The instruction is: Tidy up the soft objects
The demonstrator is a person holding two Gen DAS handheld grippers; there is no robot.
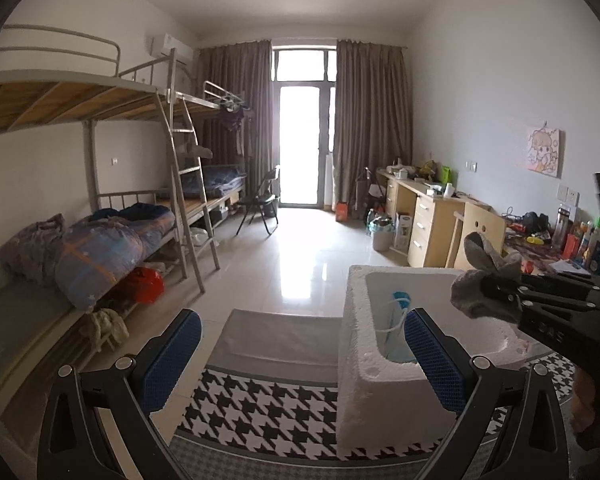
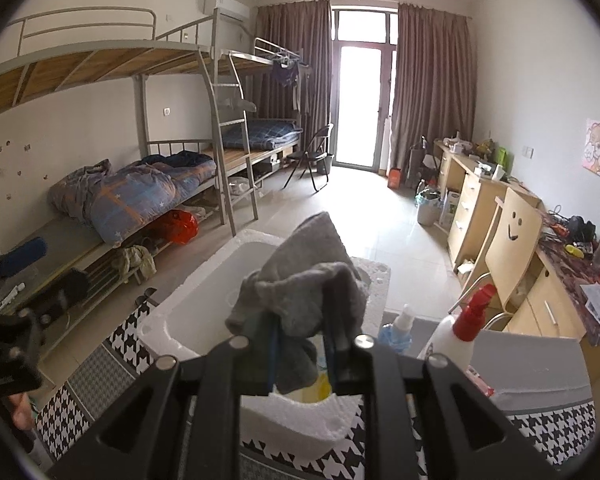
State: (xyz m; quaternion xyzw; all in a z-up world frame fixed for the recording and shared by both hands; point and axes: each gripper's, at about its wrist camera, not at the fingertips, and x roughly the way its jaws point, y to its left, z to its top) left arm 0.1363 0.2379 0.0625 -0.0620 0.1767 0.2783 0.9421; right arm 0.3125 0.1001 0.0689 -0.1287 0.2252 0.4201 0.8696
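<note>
Left gripper: black angular frame, silver round screws, blue textured pads. Right gripper: matching black frame, silver screws, embossed lettering.

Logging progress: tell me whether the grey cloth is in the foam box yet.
Not yet. The right gripper holds the grey cloth bunched above the foam box, clear of its rim.

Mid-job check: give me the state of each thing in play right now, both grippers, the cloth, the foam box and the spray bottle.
Left gripper: open, holding nothing, fingers either side of the box's near corner.
Right gripper: shut on the grey cloth, over the box.
Grey cloth: bunched, lifted, draped over the fingers.
Foam box: lidless, a blue face mask inside.
Spray bottle: upright beside the box, red nozzle on.
</note>
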